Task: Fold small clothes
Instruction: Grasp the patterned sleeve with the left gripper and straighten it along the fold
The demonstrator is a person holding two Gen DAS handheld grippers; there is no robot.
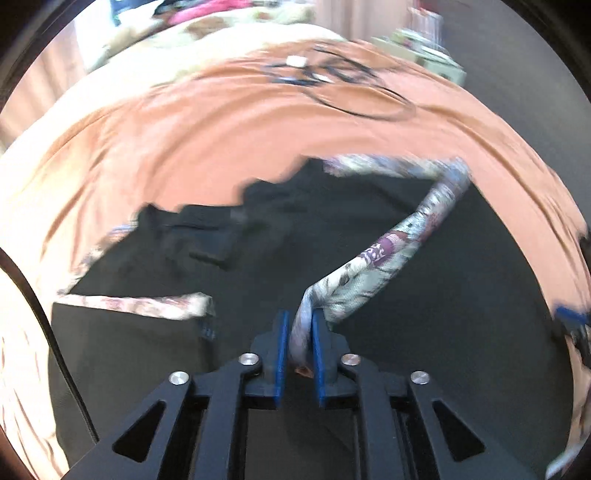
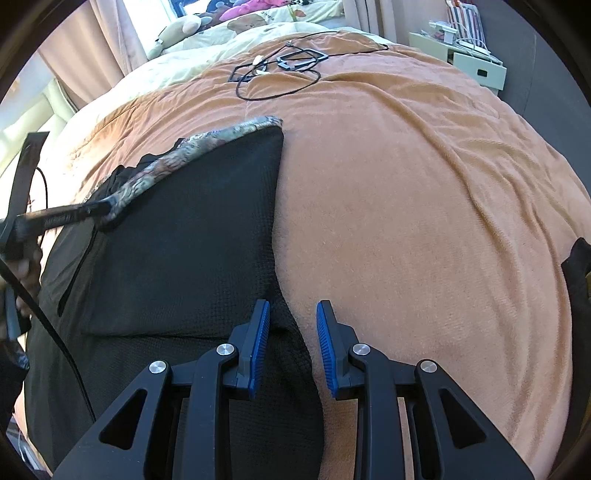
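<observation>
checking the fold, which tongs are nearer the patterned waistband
Left. The left tongs are clamped on the patterned waistband; the right tongs are open at the garment's other edge.

Bed covered by orange fleece blanket, surface rumpled in long shallow wrinkles. Black garment with patterned trim lies spread on blanket, left of centre in right wrist view, one panel folded over itself. Black cable looped on blanket at far end, touching small black frames. Beyond blanket, cream patterned quilt with soft toys on it.
</observation>
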